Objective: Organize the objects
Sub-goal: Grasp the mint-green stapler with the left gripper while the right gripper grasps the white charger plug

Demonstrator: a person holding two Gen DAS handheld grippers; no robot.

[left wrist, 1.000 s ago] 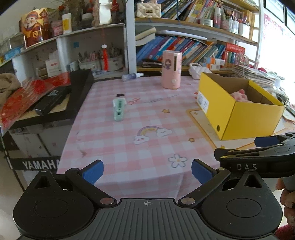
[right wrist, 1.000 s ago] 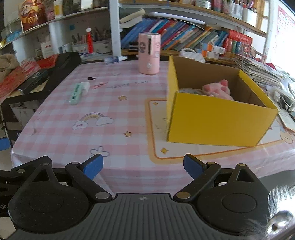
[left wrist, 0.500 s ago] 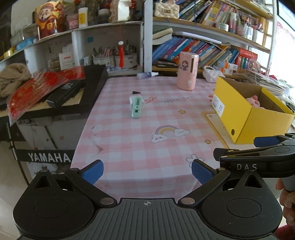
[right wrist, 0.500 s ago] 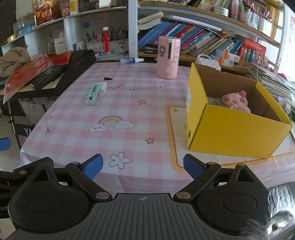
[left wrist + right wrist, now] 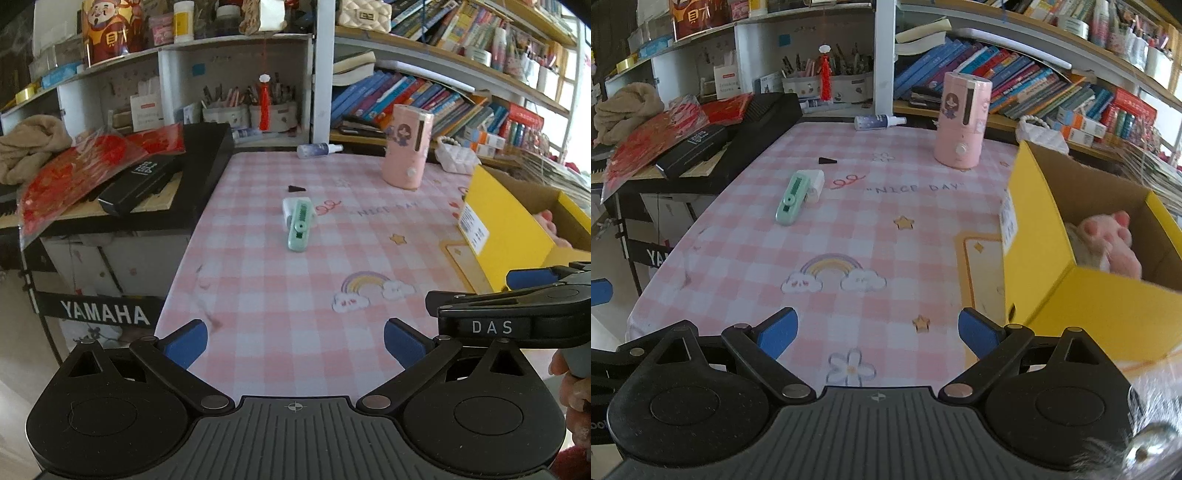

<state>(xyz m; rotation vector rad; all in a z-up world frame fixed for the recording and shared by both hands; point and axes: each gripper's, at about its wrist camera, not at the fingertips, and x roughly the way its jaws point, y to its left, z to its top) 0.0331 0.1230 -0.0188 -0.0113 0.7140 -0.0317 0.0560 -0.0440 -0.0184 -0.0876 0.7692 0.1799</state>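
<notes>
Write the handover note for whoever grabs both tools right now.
Left tool: open, empty, above the table's near edge.
Right tool: open, empty, beside the yellow box.
Things: pink plush lies in the box. Green gadget lies on the table, touching a white block; small black cone beyond them; pink cylinder upright at the back.
Done: plush boxed.
Left: likely the green gadget next, then the rest.
</notes>
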